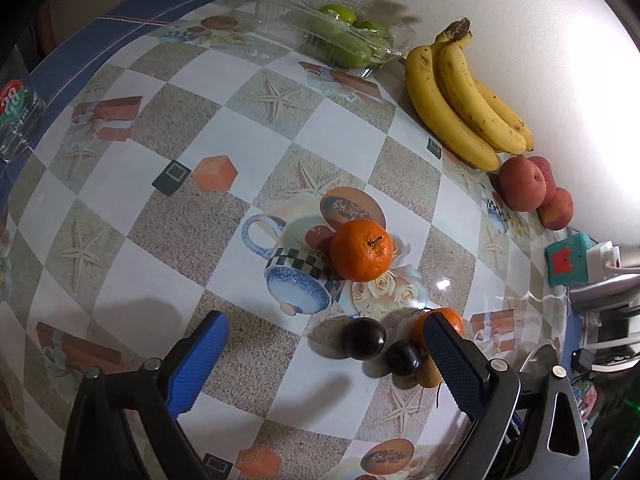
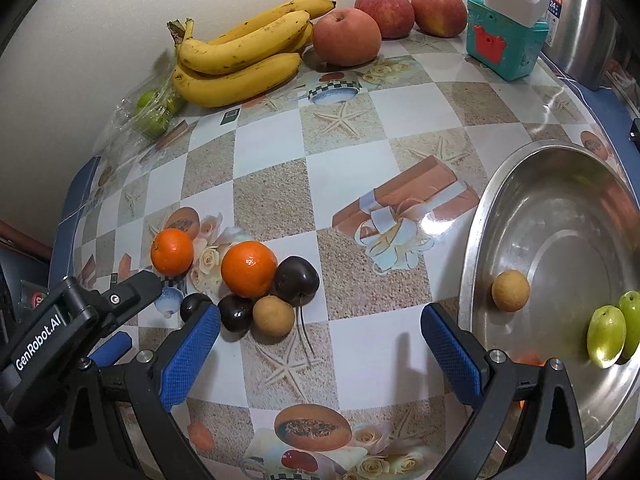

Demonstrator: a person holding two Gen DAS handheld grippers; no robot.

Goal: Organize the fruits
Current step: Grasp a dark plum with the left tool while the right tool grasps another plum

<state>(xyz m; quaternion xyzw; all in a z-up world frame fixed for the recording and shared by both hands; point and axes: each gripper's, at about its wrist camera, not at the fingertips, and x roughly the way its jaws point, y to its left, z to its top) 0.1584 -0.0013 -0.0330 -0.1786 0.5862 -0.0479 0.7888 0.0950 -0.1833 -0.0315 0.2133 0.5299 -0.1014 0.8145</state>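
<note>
Right, both grippers (image 1: pixel 326 354) (image 2: pixel 320 330) gape empty; the lower-left tangerine (image 2: pixel 249 269) looks firm, slightly slick — grip its middle.

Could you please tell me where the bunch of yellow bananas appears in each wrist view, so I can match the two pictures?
Left wrist view: bunch of yellow bananas at upper right, against the wall.
Right wrist view: same bunch at upper left, against the wall.
Shared landmark: the red-orange peaches lie directly beside the bananas' tips in both.
</note>
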